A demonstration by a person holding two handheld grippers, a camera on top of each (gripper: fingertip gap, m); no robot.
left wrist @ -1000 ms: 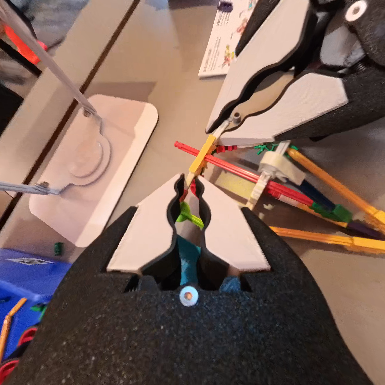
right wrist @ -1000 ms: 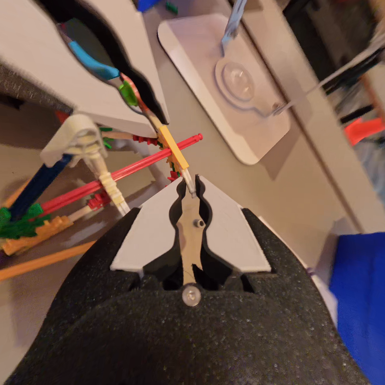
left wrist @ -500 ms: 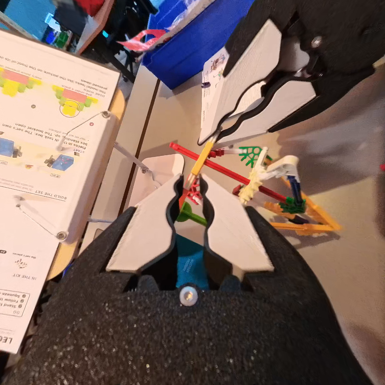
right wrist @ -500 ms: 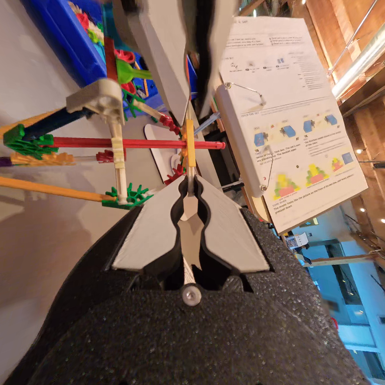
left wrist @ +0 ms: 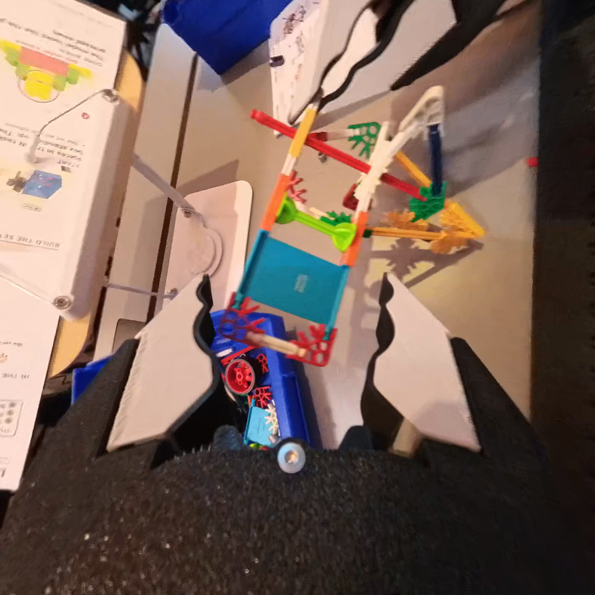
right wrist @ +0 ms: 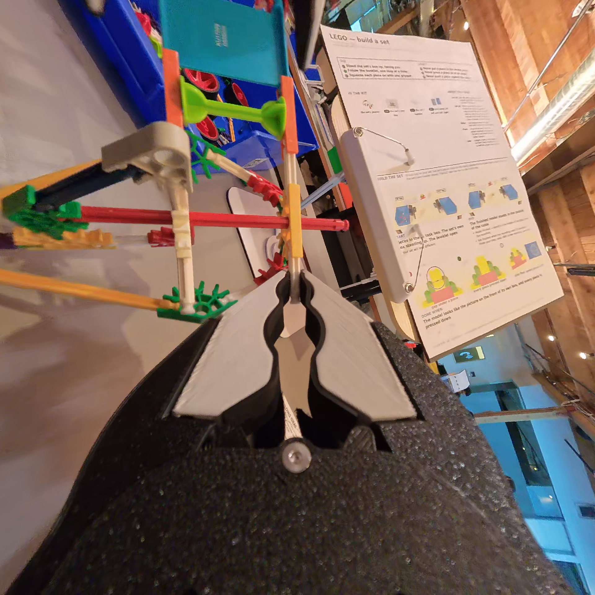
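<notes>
The right gripper [right wrist: 293, 277] has its jaws pinched on the white rod end [right wrist: 294, 269] of a rod-and-connector toy model [left wrist: 325, 225], held above the grey surface [left wrist: 418, 322]. The left gripper [left wrist: 294, 289], jaws spread wide and empty, sits just short of the model's far end, by the teal panel [left wrist: 294, 283]. The model's long axis runs from one gripper toward the other, above a blue bin of parts [left wrist: 289, 386].

Both wrist views look close, from opposite ends, at the shared rod-and-connector model [left wrist: 325, 206] [right wrist: 231, 180] above the table [left wrist: 483, 289].
</notes>
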